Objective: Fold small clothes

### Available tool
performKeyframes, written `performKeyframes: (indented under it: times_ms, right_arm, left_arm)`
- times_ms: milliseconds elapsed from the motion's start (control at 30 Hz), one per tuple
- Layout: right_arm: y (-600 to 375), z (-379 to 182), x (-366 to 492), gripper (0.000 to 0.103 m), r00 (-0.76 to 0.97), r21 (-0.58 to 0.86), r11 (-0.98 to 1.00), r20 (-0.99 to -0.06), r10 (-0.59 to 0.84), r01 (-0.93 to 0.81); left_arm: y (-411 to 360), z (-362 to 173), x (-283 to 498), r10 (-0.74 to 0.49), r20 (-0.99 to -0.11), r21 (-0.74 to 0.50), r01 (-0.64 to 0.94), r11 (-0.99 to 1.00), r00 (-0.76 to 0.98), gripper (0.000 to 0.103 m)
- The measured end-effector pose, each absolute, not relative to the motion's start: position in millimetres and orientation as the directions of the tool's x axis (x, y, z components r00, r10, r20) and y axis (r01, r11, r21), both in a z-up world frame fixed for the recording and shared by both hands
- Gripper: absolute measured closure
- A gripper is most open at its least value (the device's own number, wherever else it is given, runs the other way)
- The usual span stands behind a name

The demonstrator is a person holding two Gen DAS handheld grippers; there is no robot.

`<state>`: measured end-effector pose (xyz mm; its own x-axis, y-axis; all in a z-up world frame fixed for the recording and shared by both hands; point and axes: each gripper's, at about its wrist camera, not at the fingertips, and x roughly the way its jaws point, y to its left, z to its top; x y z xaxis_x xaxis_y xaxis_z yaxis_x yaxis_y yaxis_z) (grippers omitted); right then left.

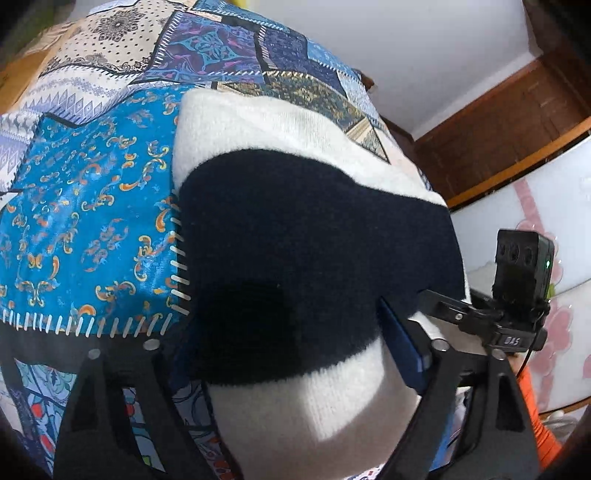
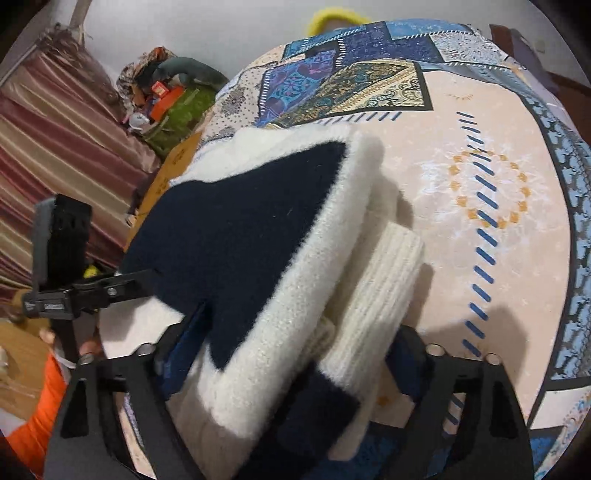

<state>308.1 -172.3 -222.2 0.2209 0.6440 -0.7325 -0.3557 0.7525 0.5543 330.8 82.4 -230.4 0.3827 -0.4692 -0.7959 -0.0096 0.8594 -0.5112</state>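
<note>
Already folded into a thick bundle, the white-and-navy sweater [image 2: 280,258] lies on the patchwork cloth [image 1: 85,229], so the last fold or a lift looks in hand; next it needs even carrying. Both the left gripper [image 1: 291,354] and right gripper [image 2: 295,354] straddle its near end, spread wide around the knit.

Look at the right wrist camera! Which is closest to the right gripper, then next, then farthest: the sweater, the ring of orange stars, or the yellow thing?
1. Folded sweater, held between the fingers of the right gripper.
2. Ring of orange stars, to the right on the bedspread.
3. Yellow thing, beyond the bedspread's far edge.
</note>
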Motion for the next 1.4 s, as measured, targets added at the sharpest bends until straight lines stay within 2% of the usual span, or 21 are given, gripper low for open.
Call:
performKeyframes:
  times_ms: [33, 100, 200, 300, 567, 733, 967, 1033, 1100, 1200, 1400]
  right_arm:
    - [-172.7, -219.4, 306.3, 0.035, 0.228, 0.554, 0.751, -0.728, 0.646, -0.359]
    - [-172.9, -211.2, 301.9, 0.054, 0.241, 0.548, 0.748, -0.722, 0.649, -0.375]
    - [-168.8, -197.0, 294.4, 0.06, 0.268, 0.502, 0.76, -0.731, 0.628, -0.413]
    - [-159.9, -177.1, 279.8, 0.061, 0.322, 0.44, 0.77, -0.726, 0.608, -0.462]
    - [-129.5, -119.8, 250.2, 0.061, 0.372, 0.412, 0.744, -0.674, 0.638, -0.526]
    - [-98.2, -121.5, 241.6, 0.061, 0.347, 0.387, 0.746, -0.706, 0.618, -0.541]
    - [-74.6, -169.5, 244.2, 0.061, 0.264, 0.433, 0.757, -0.754, 0.601, -0.489]
    - [-72.4, -177.1, 244.3, 0.06, 0.276, 0.41, 0.767, -0.762, 0.585, -0.493]
    - [-69.4, -178.7, 245.0, 0.058, 0.284, 0.385, 0.774, -0.772, 0.568, -0.503]
    - [-65.2, -180.6, 243.1, 0.054, 0.301, 0.333, 0.779, -0.785, 0.541, -0.532]
    - [-74.3, -174.9, 242.8, 0.045, 0.287, 0.366, 0.776, -0.779, 0.557, -0.514]
  left_arm:
    - [82.2, -226.7, 328.6, -0.471, -0.791, -0.514, -0.007, 0.858, 0.39, 0.025]
    - [81.6, -217.4, 325.0, -0.472, -0.784, -0.512, 0.011, 0.859, 0.402, 0.034]
    - [75.7, -190.3, 310.2, -0.483, -0.751, -0.498, 0.095, 0.862, 0.449, 0.04]
    - [75.4, -158.8, 291.0, -0.459, -0.73, -0.461, 0.131, 0.878, 0.505, 0.04]
    - [104.0, -105.7, 247.8, -0.374, -0.723, -0.375, 0.125, 0.919, 0.581, 0.04]
    - [124.3, -122.3, 238.5, -0.346, -0.749, -0.368, 0.079, 0.926, 0.565, 0.04]
    - [152.3, -192.7, 239.0, -0.313, -0.82, -0.366, -0.02, 0.93, 0.48, 0.04]
    - [157.2, -204.2, 237.1, -0.338, -0.808, -0.394, -0.016, 0.919, 0.482, 0.039]
    - [159.3, -207.0, 235.4, -0.346, -0.794, -0.407, -0.013, 0.913, 0.5, 0.036]
    - [155.2, -210.8, 233.9, -0.309, -0.8, -0.364, -0.007, 0.931, 0.515, 0.029]
    - [145.9, -181.7, 225.4, -0.199, -0.804, -0.237, 0.005, 0.971, 0.56, 0.03]
